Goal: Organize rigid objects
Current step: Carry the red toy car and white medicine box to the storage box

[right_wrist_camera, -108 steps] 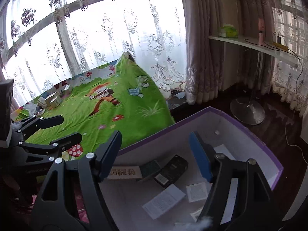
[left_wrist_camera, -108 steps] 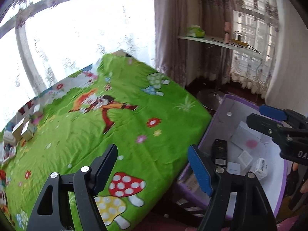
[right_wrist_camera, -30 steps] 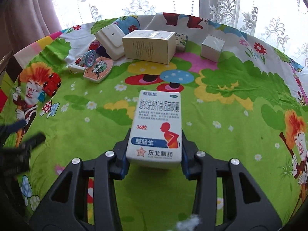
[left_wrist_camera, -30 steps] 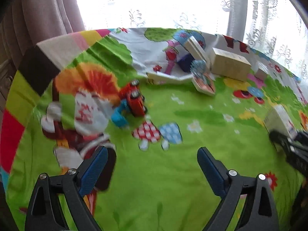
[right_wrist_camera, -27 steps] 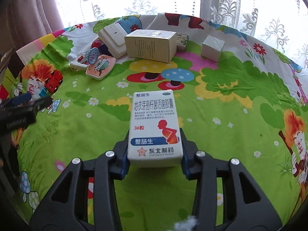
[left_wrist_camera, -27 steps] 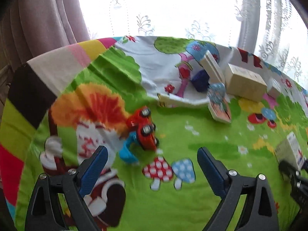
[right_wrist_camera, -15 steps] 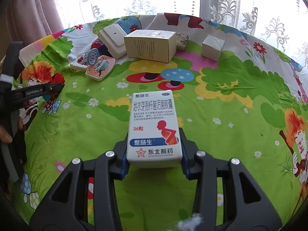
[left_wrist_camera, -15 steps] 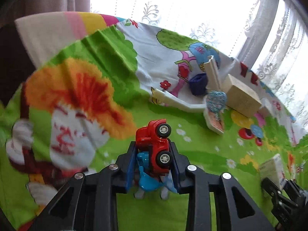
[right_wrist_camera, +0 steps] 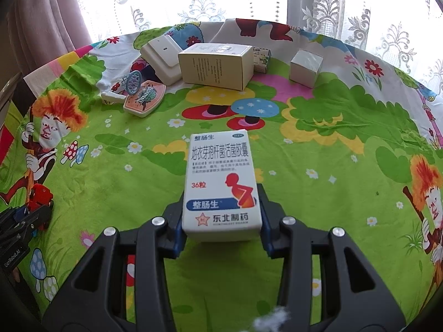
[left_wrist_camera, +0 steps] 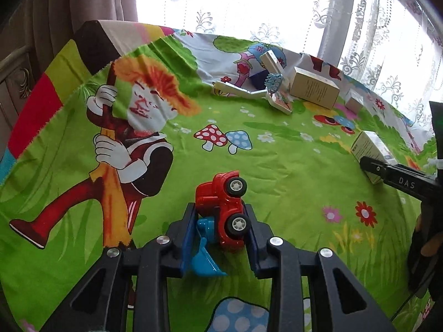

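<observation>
My left gripper point(left_wrist_camera: 221, 232) is shut on a red toy car with a blue scoop point(left_wrist_camera: 224, 213), held on its side just above the green cartoon bedsheet point(left_wrist_camera: 290, 171). My right gripper point(right_wrist_camera: 221, 215) is shut on a white medicine box point(right_wrist_camera: 221, 182) with Chinese print and a red figure, held over the sheet. The right gripper and its box also show at the right edge of the left wrist view point(left_wrist_camera: 371, 152). The left gripper with the red car shows at the left edge of the right wrist view point(right_wrist_camera: 38, 196).
At the far edge of the sheet lie a beige carton point(right_wrist_camera: 216, 65), a white flat device point(right_wrist_camera: 163, 55), a small grey box point(right_wrist_camera: 306, 67), a pink toy board with a blue hoop point(right_wrist_camera: 144, 96) and a white stick point(right_wrist_camera: 112, 96). Curtains and a window stand behind.
My left gripper closed on the red toy car and now holds it, drawn back from the far pile. My right gripper keeps the medicine box, nearly still.
</observation>
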Demonstrator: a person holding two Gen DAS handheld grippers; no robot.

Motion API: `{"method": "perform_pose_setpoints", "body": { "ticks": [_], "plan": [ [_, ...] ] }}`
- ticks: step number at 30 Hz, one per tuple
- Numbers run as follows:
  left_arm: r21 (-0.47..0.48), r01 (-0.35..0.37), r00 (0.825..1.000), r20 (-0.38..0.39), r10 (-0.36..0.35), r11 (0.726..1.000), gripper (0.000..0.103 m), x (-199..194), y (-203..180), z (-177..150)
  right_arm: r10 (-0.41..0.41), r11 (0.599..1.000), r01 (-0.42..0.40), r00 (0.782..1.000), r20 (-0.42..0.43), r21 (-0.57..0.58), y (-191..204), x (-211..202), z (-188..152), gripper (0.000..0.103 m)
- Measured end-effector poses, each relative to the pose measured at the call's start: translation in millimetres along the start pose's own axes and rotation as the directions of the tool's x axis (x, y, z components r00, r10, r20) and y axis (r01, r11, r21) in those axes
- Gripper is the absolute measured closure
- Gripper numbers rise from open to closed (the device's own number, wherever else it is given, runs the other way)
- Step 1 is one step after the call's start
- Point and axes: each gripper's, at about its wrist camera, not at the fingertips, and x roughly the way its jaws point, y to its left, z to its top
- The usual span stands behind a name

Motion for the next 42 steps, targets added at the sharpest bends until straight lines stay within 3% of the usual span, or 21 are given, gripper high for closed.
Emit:
{"method": "perform_pose_setpoints", "body": {
  "ticks": [13,20,31,36,42],
  "plan": [
    [0.005,-0.025,1.0,0.0,0.025,1.0,0.069,1,1,0,-0.102,0.99,0.101,0.995,-0.005,-0.1,19,-2,-4,0.059],
    [-0.092,-0.012,1.0,-0.005,0.011,0.996,0.07,-38,23,-35,0.024,0.991,-0.028,0.999,-0.025,-0.134,55,-50,-48,0.059],
    [-0.078,-0.029,0.998,0.056,0.034,0.997,0.07,-104,9,-76,0.201,0.94,-0.188,0.979,0.02,-0.284,110,-133,-121,0.059],
    [-0.043,-0.013,0.991,0.135,0.018,0.999,0.07,-142,-8,-77,0.237,0.919,-0.192,0.967,0.094,-0.343,118,-179,-136,0.059],
    [0.041,-0.022,0.96,0.278,0.01,0.999,0.07,-195,-33,-75,0.237,0.932,-0.157,0.946,0.22,-0.327,104,-233,-141,0.059]
  ]
}}
